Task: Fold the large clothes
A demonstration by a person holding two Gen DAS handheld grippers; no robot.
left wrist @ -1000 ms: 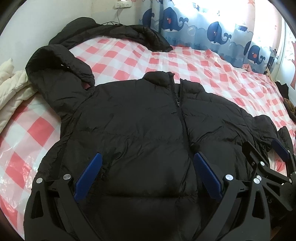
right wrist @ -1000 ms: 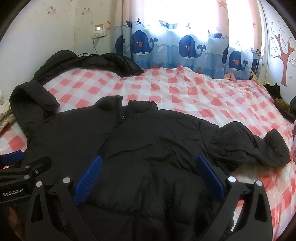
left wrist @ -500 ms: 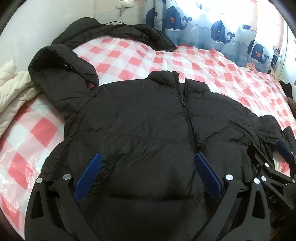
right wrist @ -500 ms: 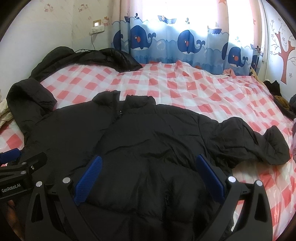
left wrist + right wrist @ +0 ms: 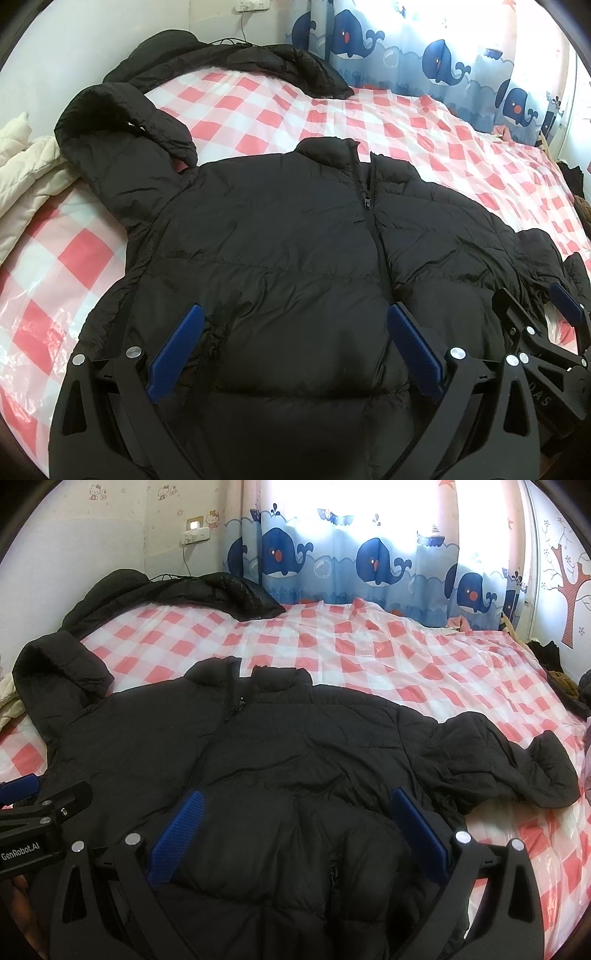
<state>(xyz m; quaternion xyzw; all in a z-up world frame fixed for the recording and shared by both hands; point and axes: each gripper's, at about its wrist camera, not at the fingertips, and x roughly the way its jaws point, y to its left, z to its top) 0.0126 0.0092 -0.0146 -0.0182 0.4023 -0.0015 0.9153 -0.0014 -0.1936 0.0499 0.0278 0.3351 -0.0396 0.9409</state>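
The puffy black quilted jacket (image 5: 280,258) lies front-up, zipped, on the red-and-white checked bed (image 5: 388,657). Left tongs (image 5: 291,354) and right tongs (image 5: 295,830) hover spread apart over its near hem; best grab each sleeve at its cuff and fold inward

Both cameras sit low and close over the jacket (image 5: 280,236) on the bed (image 5: 369,657), facing the curtain (image 5: 369,561). The left view looks from further left; both share the jacket's zipped front.

A black puffer jacket (image 5: 280,251) lies front-up, zipped, spread flat ahead of and beneath the open fingers, collar farthest, sleeves splayed sideways.
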